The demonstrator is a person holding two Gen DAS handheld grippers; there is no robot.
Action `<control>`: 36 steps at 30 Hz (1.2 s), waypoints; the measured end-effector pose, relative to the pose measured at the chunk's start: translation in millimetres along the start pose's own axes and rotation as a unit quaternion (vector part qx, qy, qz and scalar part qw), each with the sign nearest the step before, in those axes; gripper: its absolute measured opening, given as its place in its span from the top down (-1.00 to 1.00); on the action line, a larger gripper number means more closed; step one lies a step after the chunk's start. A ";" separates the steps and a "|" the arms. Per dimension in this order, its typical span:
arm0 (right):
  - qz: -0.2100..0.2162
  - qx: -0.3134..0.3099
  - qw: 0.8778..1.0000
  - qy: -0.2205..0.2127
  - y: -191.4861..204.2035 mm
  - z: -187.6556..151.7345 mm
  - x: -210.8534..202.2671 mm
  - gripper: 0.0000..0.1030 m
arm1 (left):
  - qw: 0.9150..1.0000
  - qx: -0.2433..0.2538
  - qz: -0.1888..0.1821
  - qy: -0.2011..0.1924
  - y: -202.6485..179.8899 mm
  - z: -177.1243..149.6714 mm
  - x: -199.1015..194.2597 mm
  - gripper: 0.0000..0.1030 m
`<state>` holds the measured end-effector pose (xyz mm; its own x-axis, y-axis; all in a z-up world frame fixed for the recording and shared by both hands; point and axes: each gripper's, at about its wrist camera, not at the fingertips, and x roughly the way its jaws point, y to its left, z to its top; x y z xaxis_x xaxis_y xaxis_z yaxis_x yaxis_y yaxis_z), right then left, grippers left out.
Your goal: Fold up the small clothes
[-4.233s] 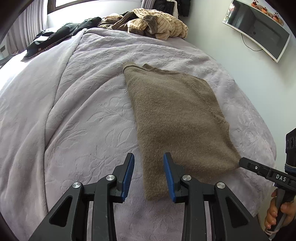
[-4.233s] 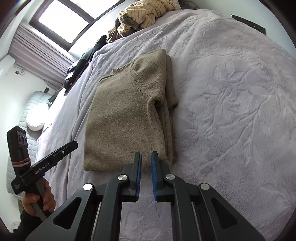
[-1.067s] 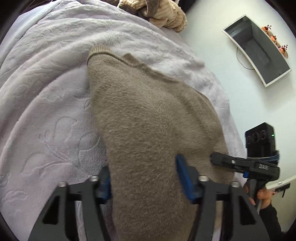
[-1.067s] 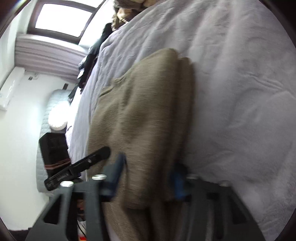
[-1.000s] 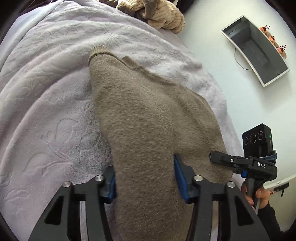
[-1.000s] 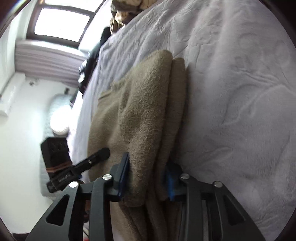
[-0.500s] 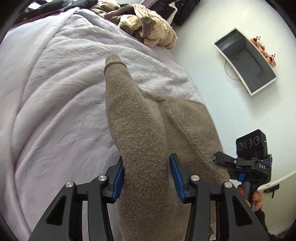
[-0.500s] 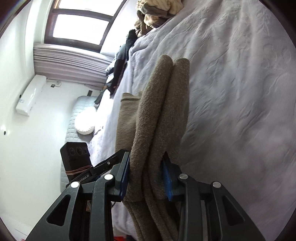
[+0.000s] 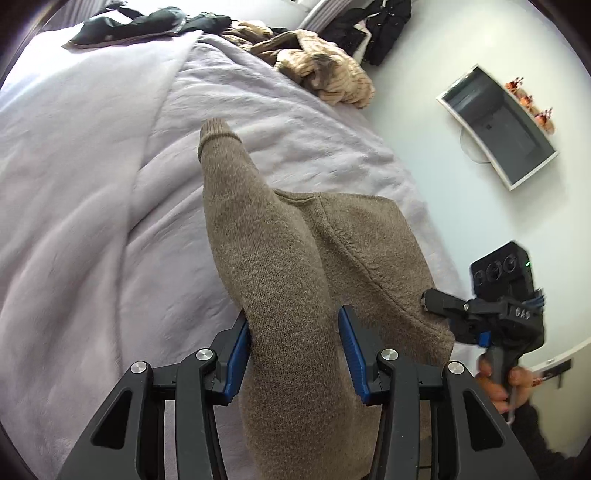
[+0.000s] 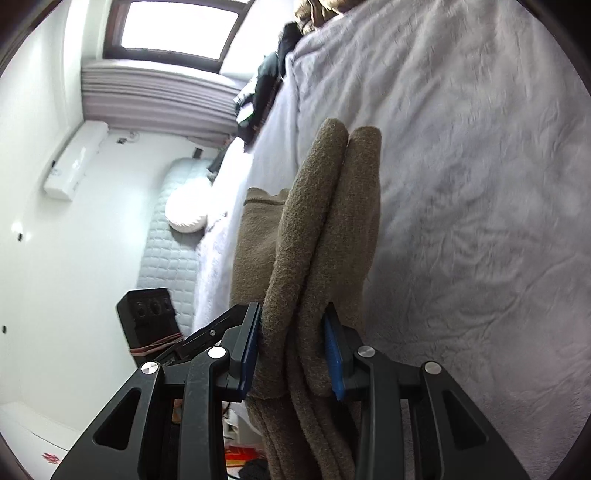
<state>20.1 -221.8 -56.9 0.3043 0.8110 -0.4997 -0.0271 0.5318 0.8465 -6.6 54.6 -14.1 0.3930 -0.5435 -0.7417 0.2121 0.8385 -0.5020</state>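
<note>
A folded brown knit sweater [image 9: 291,295] is lifted off the lilac bedspread [image 9: 92,184], held at both ends. My left gripper [image 9: 293,354] is shut on one thick folded edge, the blue pads pressing each side. In the right wrist view my right gripper [image 10: 291,350] is shut on the other edge of the sweater [image 10: 325,229], with several layers bunched between its pads. The right gripper [image 9: 480,314] also shows at the right of the left wrist view, held by a hand. The left tool's black body [image 10: 151,317] shows at lower left in the right wrist view.
A heap of tan striped clothes [image 9: 325,70] and dark garments [image 9: 147,26] lie at the far end of the bed. A wall shelf [image 9: 498,122] hangs on the white wall to the right. A window [image 10: 177,26] and a white headboard [image 10: 166,254] lie to the left.
Both grippers closed on the sweater's near edge, then lifted it and carried it toward the far side of the bed. The sweater now hangs up off the bedspread between them.
</note>
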 end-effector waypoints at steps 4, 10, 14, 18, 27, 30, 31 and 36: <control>-0.064 0.023 0.998 -0.008 -25.5 -9.8 6.4 0.32 | 0.997 -0.002 0.071 -0.008 22.5 -33.0 5.7 0.07; -0.168 0.027 0.984 -0.041 -45.9 -22.9 -29.7 0.32 | 0.992 -0.035 0.113 -0.043 57.3 -47.7 -19.5 0.07; -0.163 0.018 0.984 -0.065 -39.0 -29.2 -51.1 0.32 | 0.991 -0.056 0.111 -0.058 70.4 -51.8 -33.4 0.07; -0.164 -0.048 0.982 -0.080 -1.1 -34.7 -54.3 0.32 | 0.991 -0.037 0.110 -0.071 50.7 -47.1 -38.4 0.07; -0.205 -0.172 0.963 -0.034 49.0 -68.8 -10.8 0.32 | 0.994 0.009 0.097 -0.051 4.2 -61.6 -12.8 0.07; -0.243 -0.164 0.956 -0.020 21.6 -86.1 -4.1 0.35 | 0.994 -0.007 0.101 -0.032 15.3 -79.4 1.9 0.02; -0.254 -0.160 0.954 -0.017 11.4 -90.7 -3.4 0.48 | 0.995 -0.017 0.093 -0.033 20.3 -84.4 3.2 -0.02; -0.257 -0.119 0.959 -0.036 -30.2 -110.6 -17.0 0.34 | 0.995 -0.028 0.087 -0.035 28.2 -101.1 1.1 -0.19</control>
<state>-89.6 -224.6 -94.3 0.4004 0.4134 -0.8178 -0.0699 0.9036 0.4226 -90.7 73.6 -74.1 0.4809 -0.3852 -0.7876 0.0863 0.9147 -0.3947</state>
